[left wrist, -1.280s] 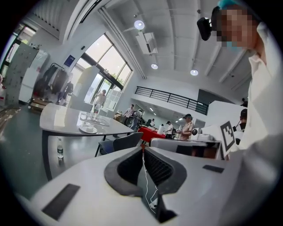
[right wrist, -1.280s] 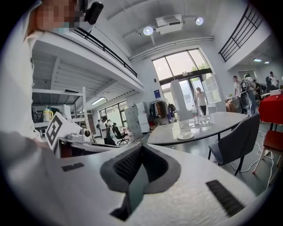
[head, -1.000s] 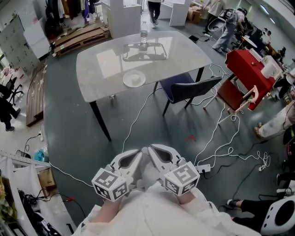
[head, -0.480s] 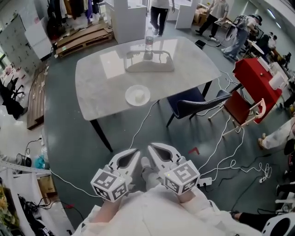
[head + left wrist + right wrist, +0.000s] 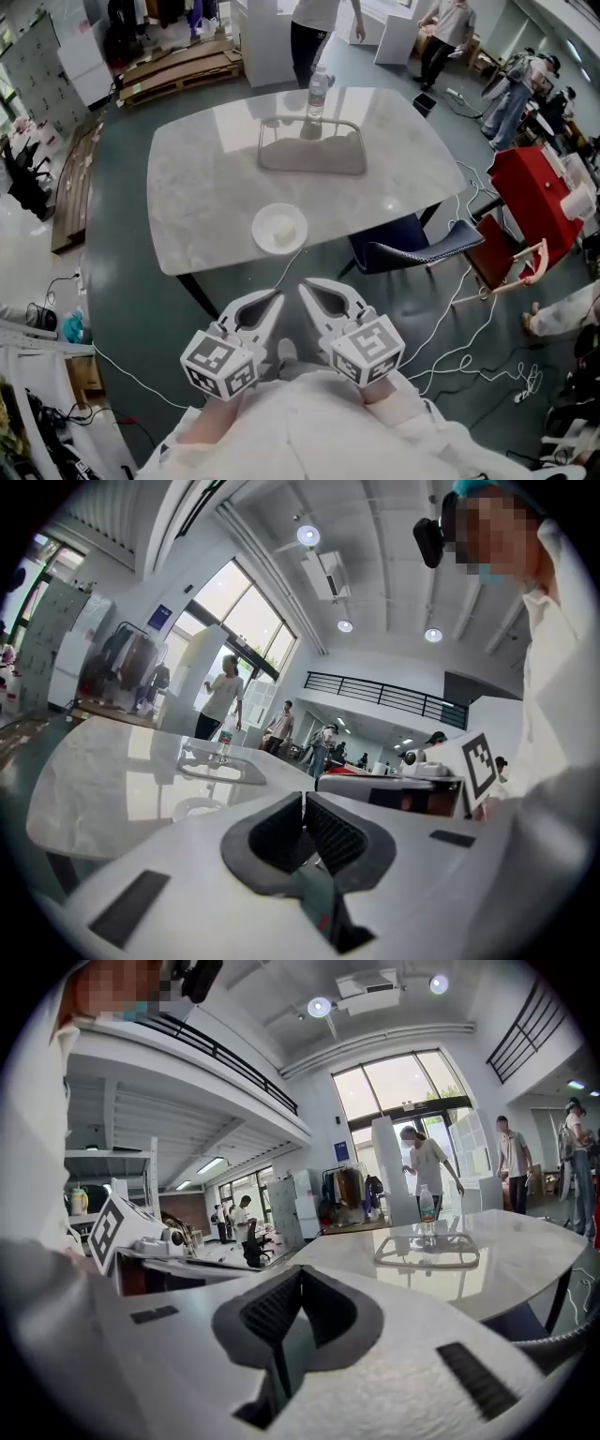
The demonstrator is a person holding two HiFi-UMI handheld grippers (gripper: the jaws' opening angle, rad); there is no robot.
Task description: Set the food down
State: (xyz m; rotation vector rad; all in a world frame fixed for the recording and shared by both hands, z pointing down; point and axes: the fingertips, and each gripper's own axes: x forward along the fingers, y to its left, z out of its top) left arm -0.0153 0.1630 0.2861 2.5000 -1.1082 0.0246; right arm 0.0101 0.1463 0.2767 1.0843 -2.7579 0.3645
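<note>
Both grippers are held close to my body, short of the table, with nothing between their jaws. In the head view my left gripper (image 5: 275,298) and right gripper (image 5: 307,285) point at the near edge of the marble table (image 5: 197,187). Each is shut, pads meeting, as the left gripper view (image 5: 305,803) and right gripper view (image 5: 302,1274) show. A white plate (image 5: 278,228) sits near the table's front edge; what it holds is too small to tell. Farther back lie a grey tray (image 5: 312,147) and a water bottle (image 5: 318,94).
A dark blue chair (image 5: 412,248) is tucked at the table's right front corner. A red cabinet (image 5: 534,187) and white cables (image 5: 459,300) lie on the floor at the right. People stand behind the table (image 5: 314,28). Wooden pallets (image 5: 178,66) are at the back left.
The table has come nearer and now fills more of the head view, with the plate just ahead of the jaws. Both grippers keep the same shut pose against my body.
</note>
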